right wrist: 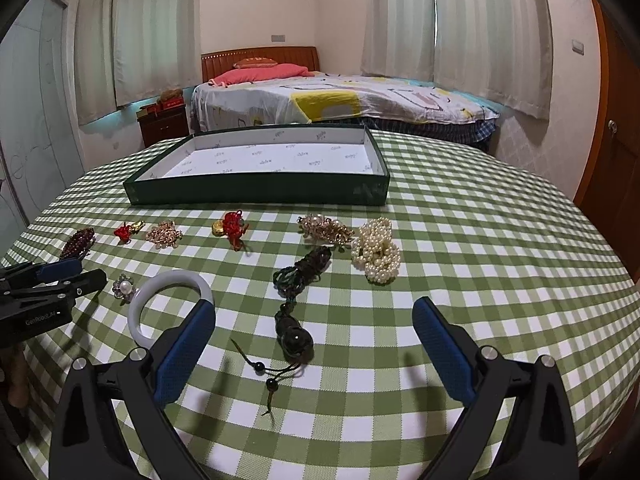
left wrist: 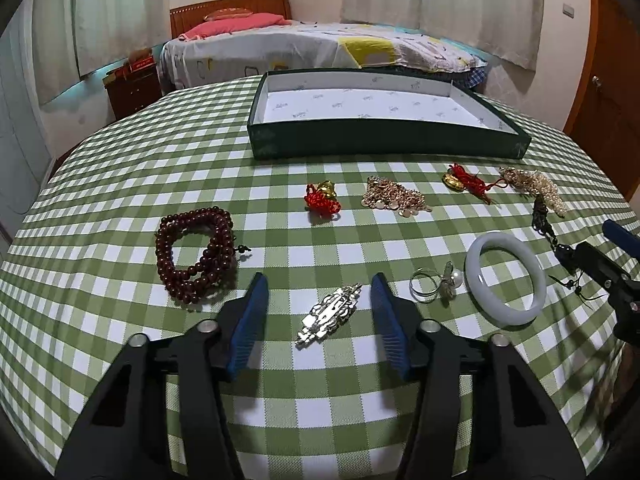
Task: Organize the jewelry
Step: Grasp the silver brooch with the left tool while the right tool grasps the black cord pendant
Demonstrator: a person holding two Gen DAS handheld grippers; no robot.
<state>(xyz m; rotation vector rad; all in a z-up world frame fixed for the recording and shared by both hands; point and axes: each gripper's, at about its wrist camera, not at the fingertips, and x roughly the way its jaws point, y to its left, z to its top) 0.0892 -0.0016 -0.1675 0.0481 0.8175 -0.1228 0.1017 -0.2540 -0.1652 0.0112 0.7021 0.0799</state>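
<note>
I'm straddling the silver brooch (left wrist: 328,314) with my left gripper (left wrist: 318,290) — jaws parted, not touching yet. Next I'm pinching it gently, then carrying it toward twelve o'clock — the green tray (left wrist: 384,140). Right gripper (right wrist: 314,320) hanging wide open.

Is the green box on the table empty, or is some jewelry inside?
Empty: the green box shows only its bare white printed lining.

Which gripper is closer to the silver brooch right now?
Left. The left gripper straddles the silver brooch, not touching; the right gripper sits over the dark beaded cord.
</note>
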